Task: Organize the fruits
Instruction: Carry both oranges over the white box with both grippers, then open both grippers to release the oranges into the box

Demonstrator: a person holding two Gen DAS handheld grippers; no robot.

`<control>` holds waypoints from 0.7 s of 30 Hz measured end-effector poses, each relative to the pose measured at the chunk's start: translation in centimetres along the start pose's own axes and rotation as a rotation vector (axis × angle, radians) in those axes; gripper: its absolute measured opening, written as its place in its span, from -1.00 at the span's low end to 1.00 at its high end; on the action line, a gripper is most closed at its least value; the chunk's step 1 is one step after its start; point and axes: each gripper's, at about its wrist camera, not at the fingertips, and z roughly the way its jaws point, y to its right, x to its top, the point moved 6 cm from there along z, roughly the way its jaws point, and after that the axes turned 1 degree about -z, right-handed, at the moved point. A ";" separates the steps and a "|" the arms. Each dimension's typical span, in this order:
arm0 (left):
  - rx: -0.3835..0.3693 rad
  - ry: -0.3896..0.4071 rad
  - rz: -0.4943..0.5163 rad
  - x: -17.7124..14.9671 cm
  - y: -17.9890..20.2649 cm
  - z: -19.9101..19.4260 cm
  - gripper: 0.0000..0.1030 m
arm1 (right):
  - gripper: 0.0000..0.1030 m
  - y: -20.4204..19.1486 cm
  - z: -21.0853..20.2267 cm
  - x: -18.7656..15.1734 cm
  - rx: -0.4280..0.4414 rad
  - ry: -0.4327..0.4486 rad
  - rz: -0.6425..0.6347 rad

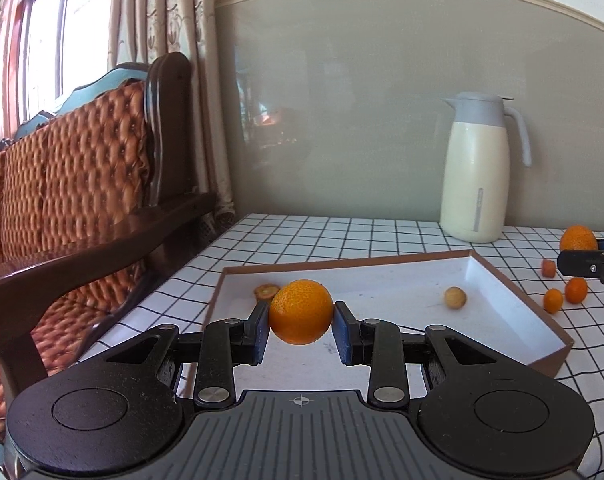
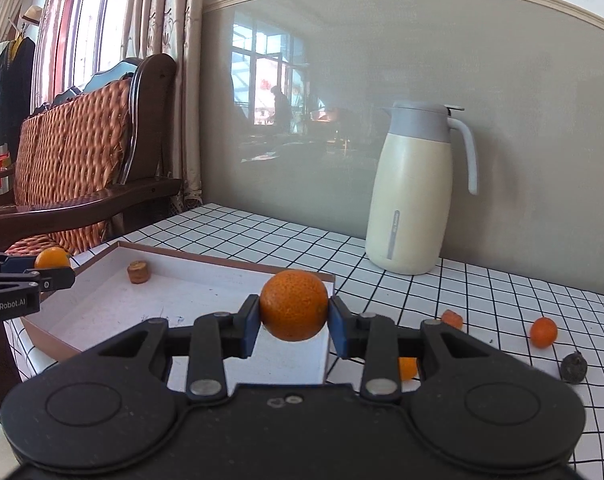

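My left gripper point(image 1: 301, 320) is shut on an orange point(image 1: 301, 311), held above the near left part of a shallow white box point(image 1: 514, 304) with brown walls. A small brown fruit point(image 1: 455, 298) and a tan slice-like piece point(image 1: 266, 292) lie inside the box. My right gripper point(image 2: 293, 318) is shut on another orange point(image 2: 293, 305), hovering over the box's right corner point(image 2: 326, 280). At the far right of the left wrist view the right gripper point(image 1: 590, 264) shows with its orange point(image 1: 578, 238). The left gripper point(image 2: 29, 276) and its orange point(image 2: 51, 258) show at that view's left edge.
A cream thermos jug point(image 2: 410, 196) stands at the back of the checked tablecloth point(image 2: 502, 300). Small orange fruits point(image 2: 543, 332) point(image 1: 552, 301), an orange chunk point(image 2: 452, 319) and a dark lump point(image 2: 574, 367) lie right of the box. A wooden sofa point(image 1: 81, 184) stands left of the table.
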 end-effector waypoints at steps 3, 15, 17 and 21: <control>0.010 -0.006 -0.010 0.1 -0.7 0.7 -0.34 | -0.47 -0.4 0.7 0.1 0.006 -0.002 -0.006; 0.021 -0.023 -0.014 0.5 -1.1 3.5 -0.34 | -0.47 -1.0 3.8 1.1 0.019 -0.001 0.016; 0.031 -0.022 -0.019 0.6 -1.5 3.8 -0.34 | -0.47 -1.1 4.3 1.1 0.022 -0.004 0.017; 0.045 -0.028 -0.038 0.6 -2.3 4.5 -0.34 | -0.47 -1.3 5.3 1.2 0.027 -0.008 0.020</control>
